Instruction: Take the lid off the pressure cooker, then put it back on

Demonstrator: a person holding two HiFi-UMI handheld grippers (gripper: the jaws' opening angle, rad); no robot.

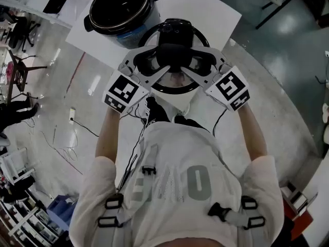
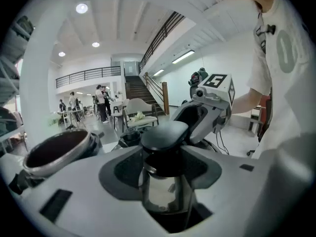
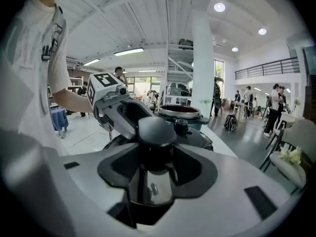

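The black pressure-cooker lid (image 1: 154, 84) with its shiny rim hangs in the air off the pot, over the near edge of the white table (image 1: 216, 14). The open pot (image 1: 121, 6) stands behind it to the left, dark inside, and shows too in the left gripper view (image 2: 57, 149) and right gripper view (image 3: 178, 111). My left gripper (image 1: 157, 60) and right gripper (image 1: 198, 60) meet from opposite sides on the lid's black handle (image 1: 174, 53). Each is shut on the handle's knob (image 2: 165, 135) (image 3: 156, 131), with the jaw pads pressed against its neck.
A dark flat thing (image 1: 56, 3) lies on a second table at the far left. Cables (image 1: 72, 117) run over the floor by my legs. A pale chair (image 3: 291, 167) stands at the right, and several people stand at tables in the background.
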